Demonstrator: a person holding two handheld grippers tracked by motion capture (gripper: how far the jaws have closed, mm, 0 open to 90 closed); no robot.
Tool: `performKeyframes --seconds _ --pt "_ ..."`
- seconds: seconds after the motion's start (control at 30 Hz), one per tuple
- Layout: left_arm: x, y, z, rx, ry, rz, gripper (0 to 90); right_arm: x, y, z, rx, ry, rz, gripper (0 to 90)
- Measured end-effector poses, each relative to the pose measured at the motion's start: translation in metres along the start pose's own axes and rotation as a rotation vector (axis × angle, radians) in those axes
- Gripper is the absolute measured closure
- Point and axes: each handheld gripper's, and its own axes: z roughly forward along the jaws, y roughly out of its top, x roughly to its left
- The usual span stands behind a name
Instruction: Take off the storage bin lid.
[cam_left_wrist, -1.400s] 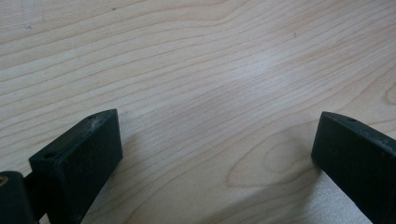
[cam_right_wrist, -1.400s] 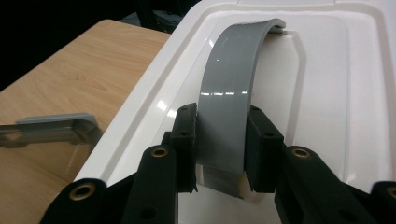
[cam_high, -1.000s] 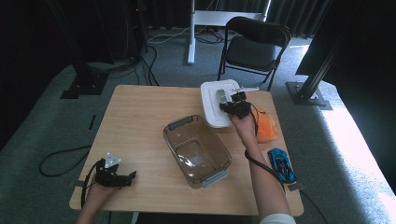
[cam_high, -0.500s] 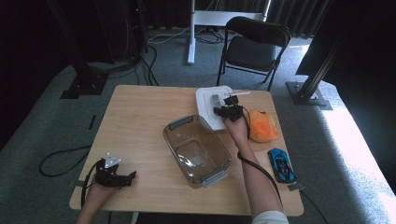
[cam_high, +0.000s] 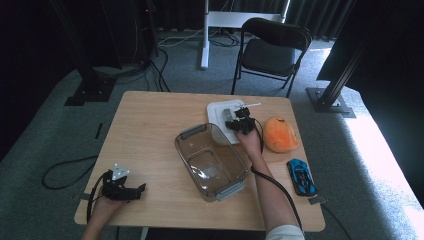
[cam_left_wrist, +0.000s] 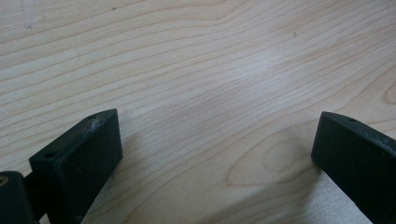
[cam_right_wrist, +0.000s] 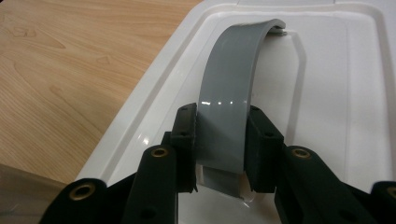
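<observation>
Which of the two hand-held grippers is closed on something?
The right hand-held gripper: its jaws clamp the grey handle of the white lid. The left hand-held gripper stands open over bare table.

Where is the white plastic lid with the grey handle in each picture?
High view: white plastic lid lies upper middle on the table, under the right gripper.
Left gripper view: not in it.
Right gripper view: lid at right, jaws closed on its grey handle.
Shared landmark: wooden table.

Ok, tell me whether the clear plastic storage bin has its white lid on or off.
Off. The clear plastic bin stands open-topped on the table, and the white lid lies beside it, its grey handle clamped in the right gripper.
</observation>
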Motion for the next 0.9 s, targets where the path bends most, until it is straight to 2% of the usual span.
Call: performKeyframes --seconds 0.27,0.57,0.73,0.77,0.9 --pt "0.0 0.0 0.0 0.001 0.0 0.0 2.2 0.002 -0.004 0.011 0.019 0.003 0.003 68.3" --pt "0.0 0.0 0.0 0.0 -0.001 0.001 2.2 -0.005 -0.011 0.021 0.043 0.012 0.042 67.7" --pt "0.0 0.0 0.0 0.0 -0.001 0.001 2.2 -0.006 -0.013 0.025 0.07 -0.002 0.057 61.5" --pt "0.0 0.0 0.0 0.0 -0.001 0.001 2.2 -0.007 -0.012 0.025 0.084 -0.001 0.066 55.0" --pt "0.0 0.0 0.0 0.0 -0.001 0.001 2.2 -0.006 -0.013 0.019 0.073 -0.001 0.053 50.8"
